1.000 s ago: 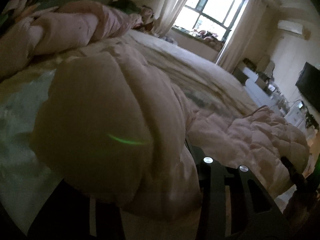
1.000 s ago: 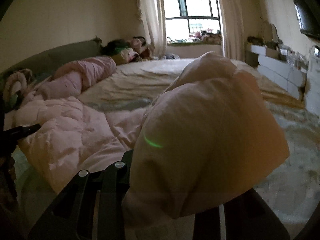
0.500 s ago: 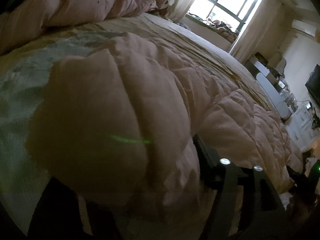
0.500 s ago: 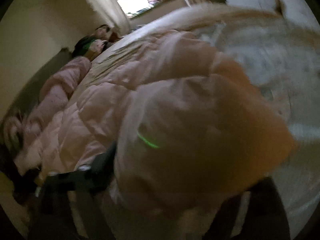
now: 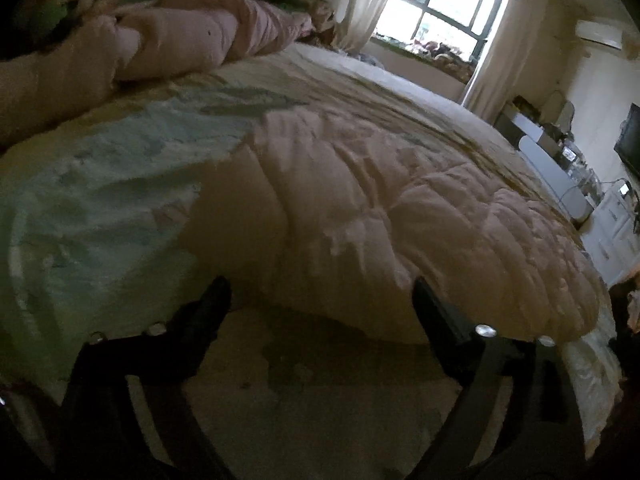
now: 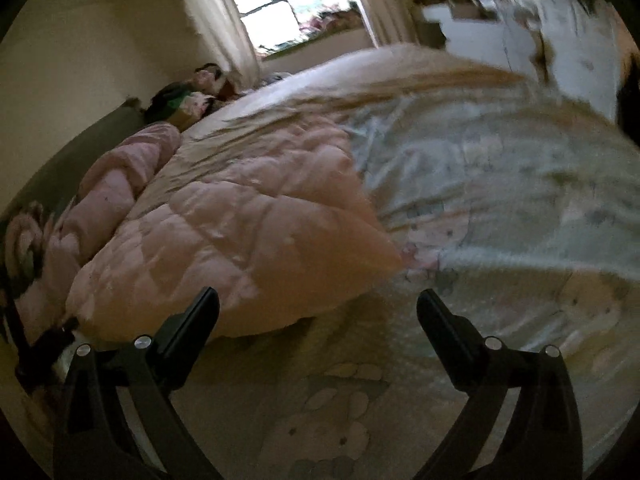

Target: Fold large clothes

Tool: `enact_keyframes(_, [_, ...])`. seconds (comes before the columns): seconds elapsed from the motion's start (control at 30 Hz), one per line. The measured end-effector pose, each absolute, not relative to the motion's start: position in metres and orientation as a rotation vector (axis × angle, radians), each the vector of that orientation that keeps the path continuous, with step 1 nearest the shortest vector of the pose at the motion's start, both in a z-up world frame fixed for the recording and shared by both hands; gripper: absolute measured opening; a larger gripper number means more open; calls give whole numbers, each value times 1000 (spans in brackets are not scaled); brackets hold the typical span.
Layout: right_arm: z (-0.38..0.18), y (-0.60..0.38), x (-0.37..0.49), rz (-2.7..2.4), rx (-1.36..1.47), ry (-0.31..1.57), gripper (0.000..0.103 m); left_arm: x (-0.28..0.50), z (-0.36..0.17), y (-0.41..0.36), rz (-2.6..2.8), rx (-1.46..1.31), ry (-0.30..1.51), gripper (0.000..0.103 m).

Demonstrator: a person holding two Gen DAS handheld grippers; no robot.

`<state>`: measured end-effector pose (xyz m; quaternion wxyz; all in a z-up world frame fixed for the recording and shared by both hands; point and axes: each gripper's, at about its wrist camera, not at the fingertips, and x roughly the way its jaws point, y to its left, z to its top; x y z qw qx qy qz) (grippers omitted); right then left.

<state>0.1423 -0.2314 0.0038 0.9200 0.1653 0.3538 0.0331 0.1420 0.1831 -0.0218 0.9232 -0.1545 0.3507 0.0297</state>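
Observation:
A large pale pink quilted garment [image 5: 380,216] lies spread and doubled over on the bed, its near edge just beyond my left gripper [image 5: 320,292]. That gripper is open and empty, fingers apart over the sheet. In the right wrist view the same pink garment [image 6: 240,240] lies left of centre, its folded corner pointing right. My right gripper [image 6: 318,300] is open and empty, just in front of the garment's near edge.
The bed's pale green patterned sheet [image 5: 100,208] surrounds the garment. A rolled pink duvet [image 5: 192,40] and pillows lie at the bed's head. A window [image 5: 440,4] with curtains is behind. White cabinets [image 5: 560,184] and a dark screen stand past the bed's right side.
Both grippers held lifted bunches of the pink garment, carried them down onto the bed, then opened and let go. The garment now lies flat and both grippers have drawn back.

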Motion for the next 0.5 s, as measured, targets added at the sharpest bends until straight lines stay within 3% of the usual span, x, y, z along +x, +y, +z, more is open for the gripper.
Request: enact_keyframes(0.5, [83, -106, 63, 215, 30, 480, 99, 37, 49, 152, 41, -167, 534, 94])
